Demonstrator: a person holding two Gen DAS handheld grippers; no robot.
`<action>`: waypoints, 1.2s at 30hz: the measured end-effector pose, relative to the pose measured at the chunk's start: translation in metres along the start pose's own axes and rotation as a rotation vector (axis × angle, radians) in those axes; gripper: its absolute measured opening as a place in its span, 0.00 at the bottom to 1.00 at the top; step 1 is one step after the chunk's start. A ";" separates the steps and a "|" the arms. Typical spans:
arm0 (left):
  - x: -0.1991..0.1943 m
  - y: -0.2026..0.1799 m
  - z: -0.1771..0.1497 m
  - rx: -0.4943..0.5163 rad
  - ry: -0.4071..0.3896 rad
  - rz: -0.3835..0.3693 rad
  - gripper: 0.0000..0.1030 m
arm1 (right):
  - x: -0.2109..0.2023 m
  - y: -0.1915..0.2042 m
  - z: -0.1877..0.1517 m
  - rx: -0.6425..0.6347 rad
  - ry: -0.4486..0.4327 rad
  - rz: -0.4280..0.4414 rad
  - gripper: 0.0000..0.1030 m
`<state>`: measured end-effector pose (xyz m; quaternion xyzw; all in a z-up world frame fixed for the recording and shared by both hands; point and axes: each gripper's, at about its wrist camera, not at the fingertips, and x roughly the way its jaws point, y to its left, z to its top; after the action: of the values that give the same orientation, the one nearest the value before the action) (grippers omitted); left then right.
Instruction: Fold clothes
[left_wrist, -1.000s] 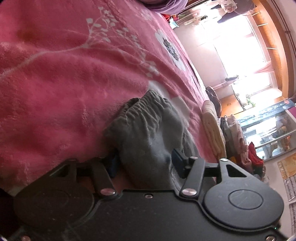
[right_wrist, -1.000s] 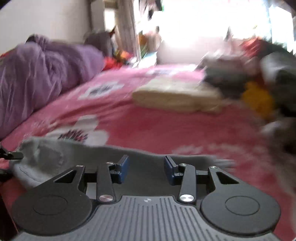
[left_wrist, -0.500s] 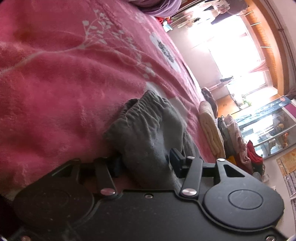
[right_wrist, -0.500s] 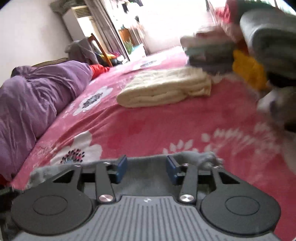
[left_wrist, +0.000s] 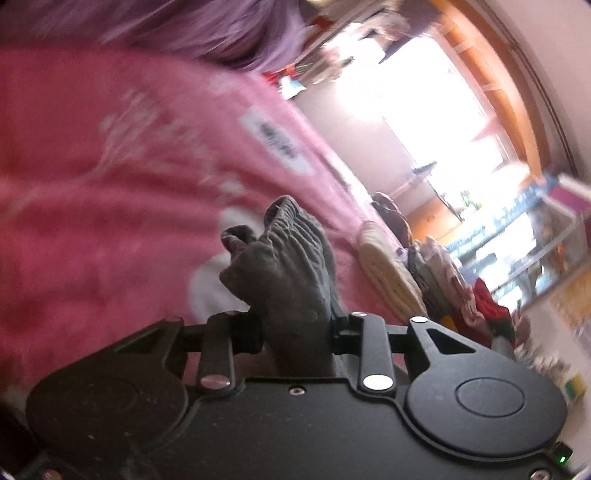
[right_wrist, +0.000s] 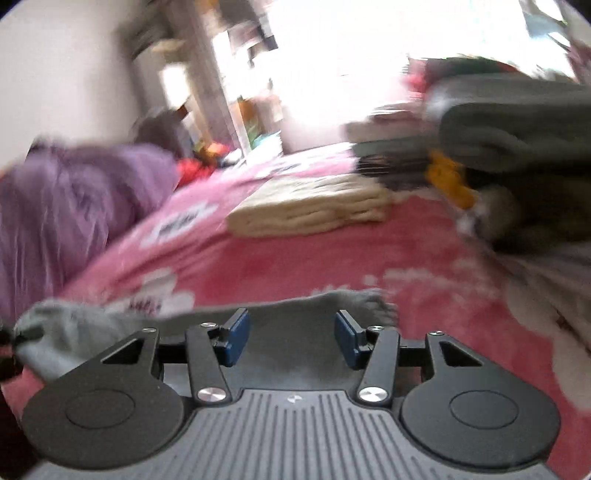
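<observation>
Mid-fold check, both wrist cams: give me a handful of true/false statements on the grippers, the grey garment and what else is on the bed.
1. The left gripper is shut on the grey garment. True.
2. The right gripper is clamped on cloth. False: its jaws stand apart, with the grey fabric lying between them.
3. A folded cream garment lies on the pink floral blanket. True.
4. The purple bedding covers the cream garment. False: it is bunched apart, at the left in the right wrist view.
5. Stacked clothes sit at the right. True.

Bare pink bedspread (right_wrist: 332, 258) before folded stack (right_wrist: 314, 206)
</observation>
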<state>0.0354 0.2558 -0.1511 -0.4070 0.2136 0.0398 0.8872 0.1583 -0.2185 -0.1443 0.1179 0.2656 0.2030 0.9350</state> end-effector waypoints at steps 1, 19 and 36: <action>-0.002 -0.015 0.002 0.047 -0.007 0.008 0.27 | -0.003 -0.008 -0.001 0.021 -0.005 -0.014 0.49; 0.070 -0.249 -0.128 1.007 -0.066 0.090 0.22 | 0.004 -0.077 -0.026 0.210 -0.063 0.132 0.37; 0.138 -0.274 -0.275 1.614 -0.004 0.160 0.21 | 0.025 -0.127 -0.044 0.569 -0.058 0.307 0.36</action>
<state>0.1316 -0.1442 -0.1734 0.3752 0.2034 -0.0627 0.9022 0.1937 -0.3150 -0.2340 0.4190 0.2639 0.2560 0.8302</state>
